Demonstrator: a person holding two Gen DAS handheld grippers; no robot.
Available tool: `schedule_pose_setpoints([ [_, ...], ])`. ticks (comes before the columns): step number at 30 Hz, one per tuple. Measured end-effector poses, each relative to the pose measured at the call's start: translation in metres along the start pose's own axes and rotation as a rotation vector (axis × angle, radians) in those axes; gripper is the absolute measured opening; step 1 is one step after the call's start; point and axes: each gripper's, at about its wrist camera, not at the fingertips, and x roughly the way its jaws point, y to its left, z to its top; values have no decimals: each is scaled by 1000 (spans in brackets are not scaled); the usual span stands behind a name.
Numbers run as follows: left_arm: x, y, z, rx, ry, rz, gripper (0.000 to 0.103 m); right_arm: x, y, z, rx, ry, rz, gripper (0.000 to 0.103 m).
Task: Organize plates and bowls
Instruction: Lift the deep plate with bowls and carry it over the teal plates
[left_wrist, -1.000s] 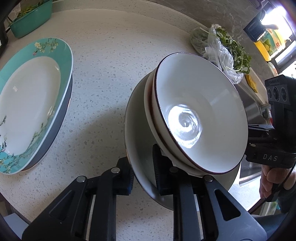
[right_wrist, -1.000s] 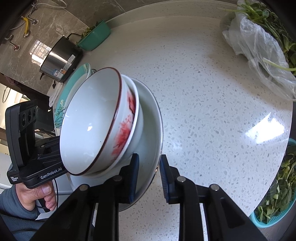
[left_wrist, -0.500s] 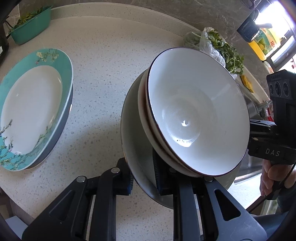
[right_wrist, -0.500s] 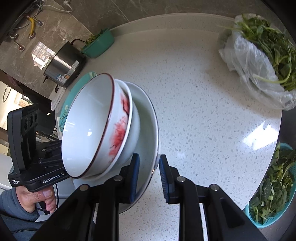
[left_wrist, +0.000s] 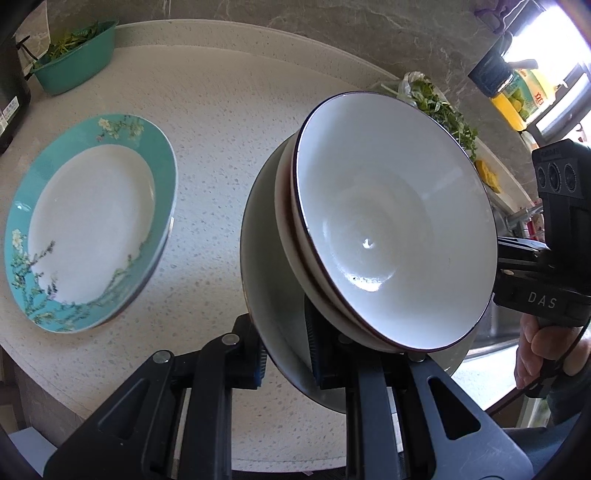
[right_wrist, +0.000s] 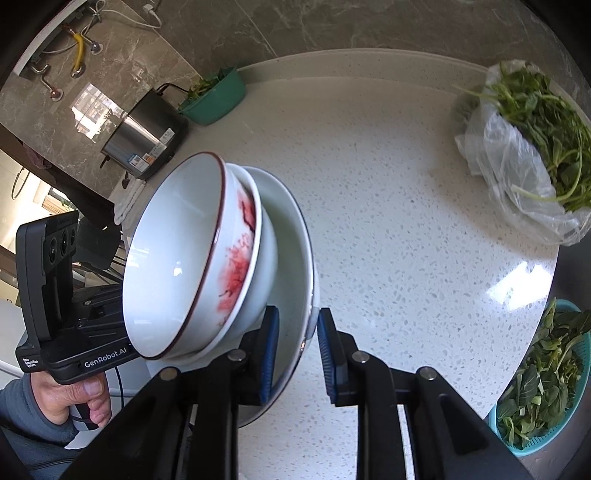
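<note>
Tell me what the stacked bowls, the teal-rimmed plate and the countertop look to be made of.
Stacked bowls: likely glazed ceramic or porcelain; glossy white inside with sharp highlights, dark rim line.
Teal-rimmed plate: apparently glazed ceramic; smooth sheen, floral pattern on the rim.
Countertop: looks like polished speckled stone or quartz composite; reflects window light.

You have lifted the white plate (left_wrist: 273, 295) and its two nested bowls (left_wrist: 391, 229) higher off the speckled counter (left_wrist: 221, 122), both grippers rising with it; from your left gripper (left_wrist: 284, 350) the teal-rimmed plate (left_wrist: 92, 221) now sits smaller and further below, with more counter showing around it, while from your right gripper (right_wrist: 295, 347) the bag of greens (right_wrist: 528, 155) has slid inward from the frame's edge and the basket of leaves (right_wrist: 543, 384) has come more fully into view
</note>
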Motion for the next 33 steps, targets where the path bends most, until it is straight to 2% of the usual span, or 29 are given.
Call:
schedule_pose_setpoints([
  [7,-29,36,13,39,9,-13,16,3,35,15,16,-27,-18,24],
  [16,-61,111,33,38,8,16,16,39,92,49,8,-38,5,24],
  [22,-65,161,47,38,22,28,16,68,119,68,8,-30,10,24],
  [33,-58,225,59,56,58,33,16,111,142,88,38,-12,7,24],
])
